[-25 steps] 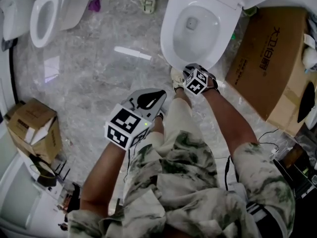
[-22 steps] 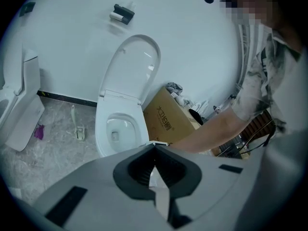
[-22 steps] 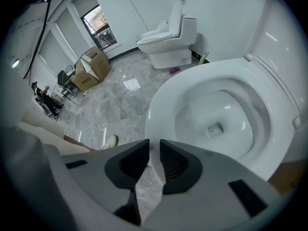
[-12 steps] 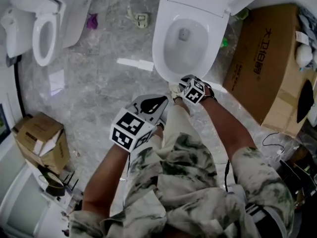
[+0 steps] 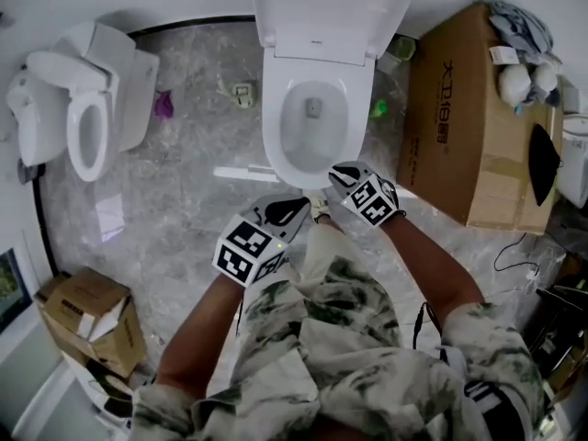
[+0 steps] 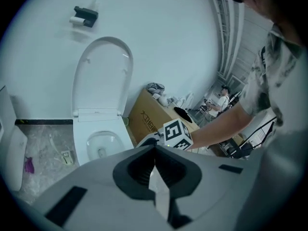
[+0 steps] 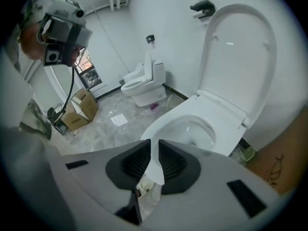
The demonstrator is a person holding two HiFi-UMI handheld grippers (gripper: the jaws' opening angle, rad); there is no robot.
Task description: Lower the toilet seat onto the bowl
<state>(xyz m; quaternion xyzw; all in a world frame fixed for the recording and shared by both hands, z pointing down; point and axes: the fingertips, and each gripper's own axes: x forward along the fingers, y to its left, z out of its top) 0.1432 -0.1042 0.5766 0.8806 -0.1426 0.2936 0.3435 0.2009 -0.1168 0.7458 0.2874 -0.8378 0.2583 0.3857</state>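
The white toilet stands at the top middle, its bowl (image 5: 312, 118) uncovered. Its lid and seat (image 5: 317, 3) stand upright against the wall (image 7: 238, 57); I cannot tell the seat ring from the lid. My right gripper (image 5: 338, 171) hovers just above the bowl's front rim. Its jaws (image 7: 154, 141) are closing, with a narrow gap and nothing between them. My left gripper (image 5: 299, 202) sits lower left of it, off the bowl's front, its jaws (image 6: 155, 147) shut and empty. The raised lid (image 6: 103, 76) is well beyond both.
A second toilet (image 5: 83, 118) stands at the left. A large cardboard box (image 5: 469, 127) fills the space right of the bowl, and a small open box (image 5: 87, 315) sits at lower left. A paper strip (image 5: 237, 174) and small litter (image 5: 163, 105) lie on the marble floor.
The head view has swung so the toilet sits centred, with its raised lid now in sight. Both grippers have stayed by the bowl's front, drifting slightly.
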